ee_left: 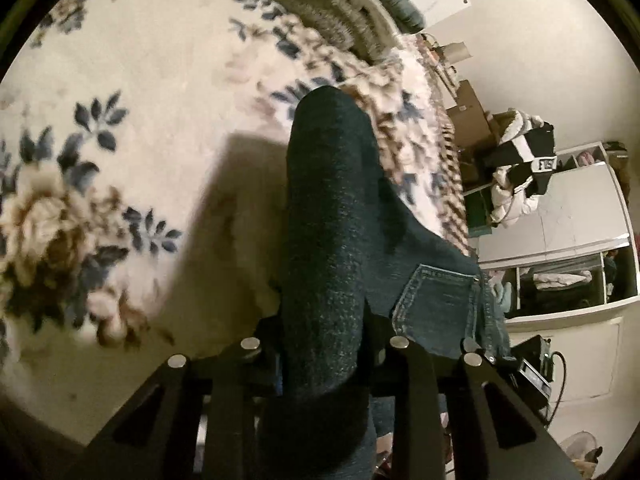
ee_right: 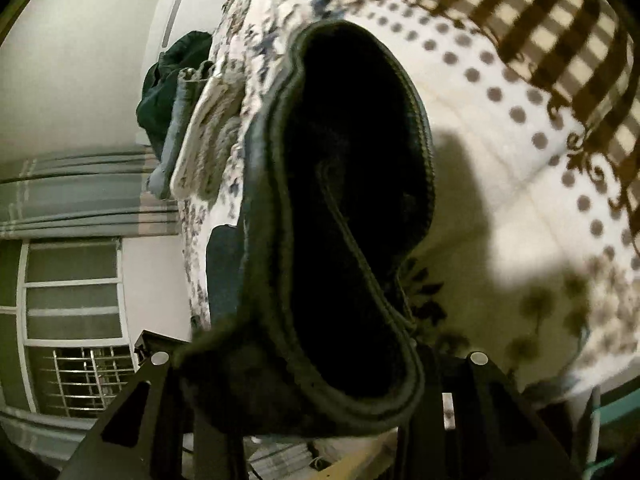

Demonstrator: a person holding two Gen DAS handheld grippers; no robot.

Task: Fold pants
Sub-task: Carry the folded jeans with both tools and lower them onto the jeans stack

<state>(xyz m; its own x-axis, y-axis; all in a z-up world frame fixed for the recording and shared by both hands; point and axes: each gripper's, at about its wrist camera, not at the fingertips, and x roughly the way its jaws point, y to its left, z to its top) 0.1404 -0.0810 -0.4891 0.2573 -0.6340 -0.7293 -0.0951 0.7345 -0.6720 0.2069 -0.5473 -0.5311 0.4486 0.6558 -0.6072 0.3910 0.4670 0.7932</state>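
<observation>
Dark blue jeans [ee_left: 328, 200] hang over a floral blanket on a bed. One thick band of denim runs from the blanket down between the fingers of my left gripper [ee_left: 324, 344], which is shut on it. A stitched back pocket [ee_left: 436, 300] shows just to the right. In the right wrist view, the jeans' waistband [ee_right: 352, 160] gapes open as a dark loop. Its lower edge is bunched between the fingers of my right gripper [ee_right: 320, 368], which is shut on it. The cloth hides both sets of fingertips.
The floral blanket [ee_left: 120, 120] covers the bed, with a dotted part [ee_right: 500, 120] and a brown checked cloth [ee_right: 560, 32]. Folded clothes [ee_right: 192, 132] lie at the bed's far edge. A white shelf unit [ee_left: 560, 208], a heap of clothes [ee_left: 520, 168], boxes [ee_left: 472, 116] and a barred window [ee_right: 76, 320] surround it.
</observation>
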